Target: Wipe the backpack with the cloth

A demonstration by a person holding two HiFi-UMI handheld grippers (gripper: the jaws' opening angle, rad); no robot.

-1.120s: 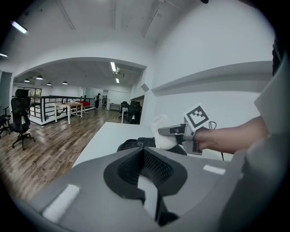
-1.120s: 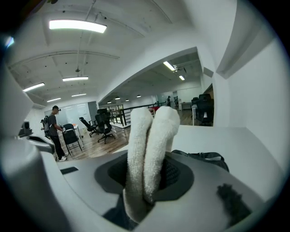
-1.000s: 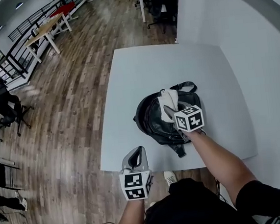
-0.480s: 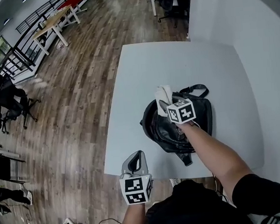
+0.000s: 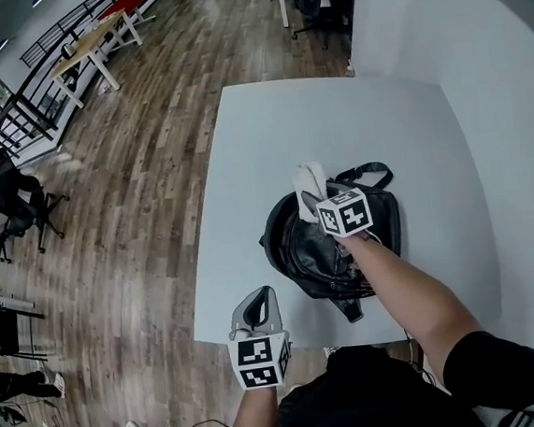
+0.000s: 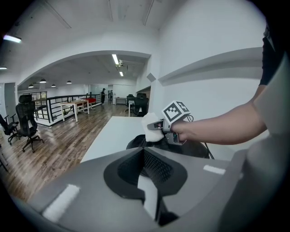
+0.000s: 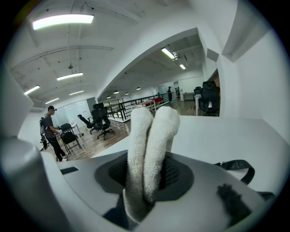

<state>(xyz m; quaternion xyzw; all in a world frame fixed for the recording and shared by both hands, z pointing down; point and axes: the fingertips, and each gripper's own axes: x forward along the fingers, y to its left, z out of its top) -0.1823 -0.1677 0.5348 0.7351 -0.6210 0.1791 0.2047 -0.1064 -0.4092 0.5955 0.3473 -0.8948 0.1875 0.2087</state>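
Note:
The black backpack (image 5: 345, 247) lies on the white table (image 5: 260, 143), towards its near right part. My right gripper (image 5: 315, 199) hovers over the bag's far left rim, shut on a folded white cloth (image 5: 309, 183) that sticks out past the jaws. In the right gripper view the cloth (image 7: 152, 145) stands doubled between the jaws, with a black strap (image 7: 233, 165) beyond. My left gripper (image 5: 258, 303) is held at the table's near edge, apart from the bag, shut with nothing in it. From the left gripper view the cloth (image 6: 151, 127) rests on top of the backpack (image 6: 199, 149).
A white wall runs along the table's right side. Wooden floor (image 5: 124, 193) lies to the left, with office chairs (image 5: 3, 200) and desks (image 5: 91, 46) far off. A person (image 7: 53, 131) stands in the distance in the right gripper view.
My right gripper has carried the cloth across the backpack's top from its right side towards the far left rim. The left gripper has stayed at the table's near edge.

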